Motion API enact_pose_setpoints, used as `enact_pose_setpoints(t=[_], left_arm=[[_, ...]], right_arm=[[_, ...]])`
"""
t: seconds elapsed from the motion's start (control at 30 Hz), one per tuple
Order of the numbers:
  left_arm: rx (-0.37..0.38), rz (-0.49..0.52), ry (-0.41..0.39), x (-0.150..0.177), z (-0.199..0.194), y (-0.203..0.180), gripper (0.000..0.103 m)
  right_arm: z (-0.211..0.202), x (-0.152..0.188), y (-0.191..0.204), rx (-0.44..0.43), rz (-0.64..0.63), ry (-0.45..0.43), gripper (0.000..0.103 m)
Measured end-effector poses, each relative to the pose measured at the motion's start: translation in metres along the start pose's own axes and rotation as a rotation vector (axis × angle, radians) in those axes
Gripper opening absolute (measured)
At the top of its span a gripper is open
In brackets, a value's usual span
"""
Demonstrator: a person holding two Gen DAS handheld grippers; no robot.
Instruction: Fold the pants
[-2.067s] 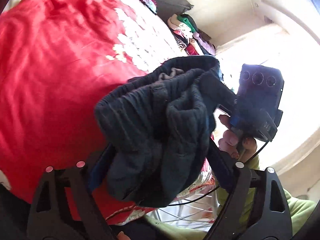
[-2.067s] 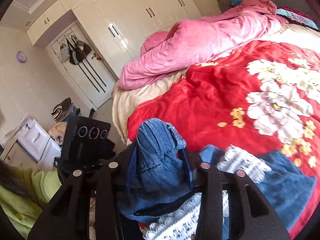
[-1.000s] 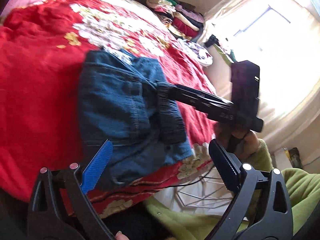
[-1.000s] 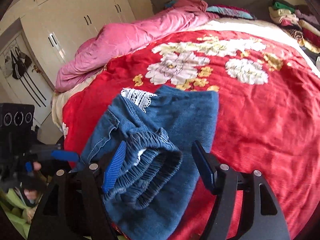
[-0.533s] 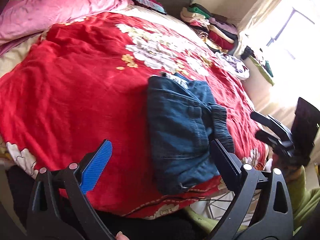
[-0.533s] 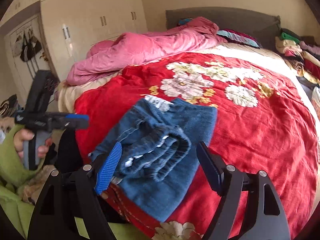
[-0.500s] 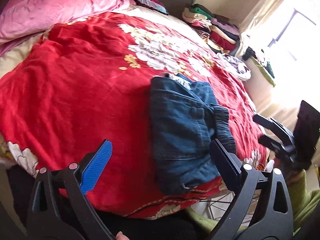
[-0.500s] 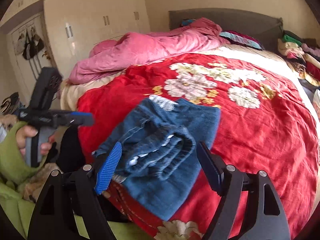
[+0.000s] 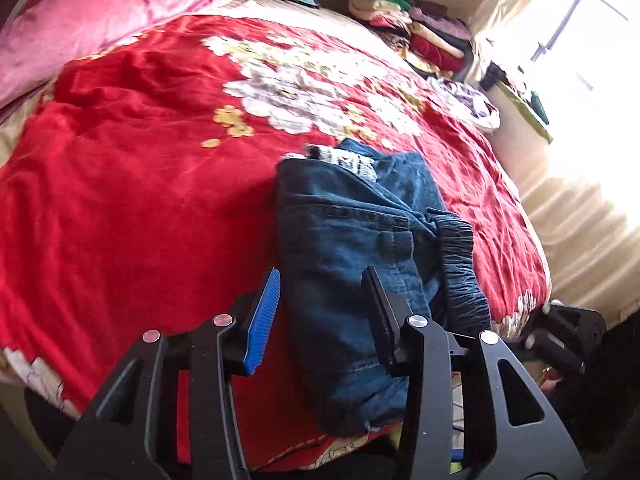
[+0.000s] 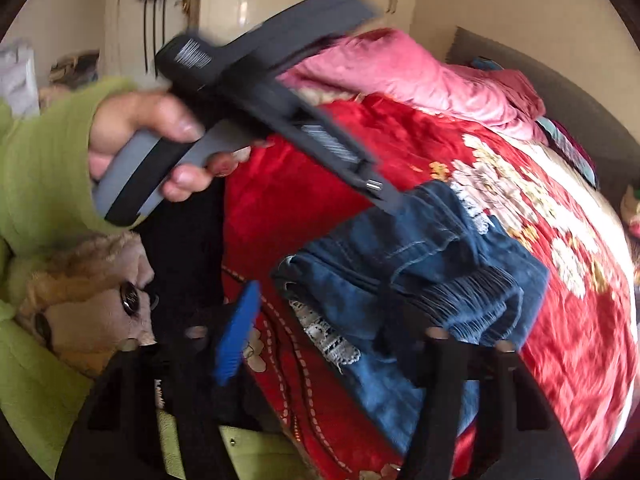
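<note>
1. My left hand-held gripper [image 9: 320, 312] points down at the near end of the folded blue denim pants [image 9: 360, 248]. Its jaws are closing from a middling gap, and nothing is pinched yet: the blue ribbed pad [image 9: 262, 320] stands over bare bedspread just beside the denim's left edge, the dark pad over the denim itself.

2. From that gripper the bundle runs straight away from me, its long axis roughly in line with the fingers. The dark elastic waistband [image 9: 460, 264] lies along its right side and a scrap of white lace [image 9: 348, 162] shows at the far end.

3. The pants lie on the red floral bedspread [image 9: 120, 184] of the bed, near its front edge, with a pink quilt [image 9: 100, 12] far behind.

4. My right hand-held gripper [image 10: 320, 332] is blurred. Its jaws are closing too, around a moderate gap, with the pants' near corner showing between them but, as far as I can tell, not clamped.

5. In the right wrist view the hand [image 10: 152, 144] in a green sleeve holds the left gripper so that its tip lies over the denim's far left corner.

6. I judge the left gripper the nearer, since it already straddles the left edge; the next move turns on that edge.
</note>
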State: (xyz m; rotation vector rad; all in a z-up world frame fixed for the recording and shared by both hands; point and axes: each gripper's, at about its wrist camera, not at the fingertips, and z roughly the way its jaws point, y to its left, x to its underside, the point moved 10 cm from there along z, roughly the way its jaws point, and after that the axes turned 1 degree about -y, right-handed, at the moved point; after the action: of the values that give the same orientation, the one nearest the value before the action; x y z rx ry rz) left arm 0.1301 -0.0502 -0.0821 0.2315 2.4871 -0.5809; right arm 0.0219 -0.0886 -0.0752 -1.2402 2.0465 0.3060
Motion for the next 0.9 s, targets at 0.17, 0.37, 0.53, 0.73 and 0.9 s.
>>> enact_pose_setpoints(t=[0.17, 0.37, 0.53, 0.73, 0.9], left_arm=[[-0.031, 0.078, 0.041, -0.003, 0.027, -0.009, 0.034], [0.002, 0.023, 0.063, -0.002, 0.039, -0.001, 0.035], [0.010, 0.024, 0.054, -0.001, 0.038, -0.002, 0.036], [0.007, 0.028, 0.037, -0.001, 0.038, -0.003, 0.038], [0.011, 0.024, 0.030, -0.001, 0.036, -0.004, 0.039]], right_arm=[[0.018, -0.002, 0.003, 0.013, -0.065, 0.028, 0.042], [0.044, 0.006, 0.005, -0.083, -0.048, 0.068, 0.018], [0.023, 0.017, 0.017, -0.167, -0.072, 0.078, 0.006], [0.048, 0.044, 0.014, -0.123, 0.009, 0.135, 0.006], [0.035, 0.037, 0.016, -0.136, 0.051, 0.112, 0.012]])
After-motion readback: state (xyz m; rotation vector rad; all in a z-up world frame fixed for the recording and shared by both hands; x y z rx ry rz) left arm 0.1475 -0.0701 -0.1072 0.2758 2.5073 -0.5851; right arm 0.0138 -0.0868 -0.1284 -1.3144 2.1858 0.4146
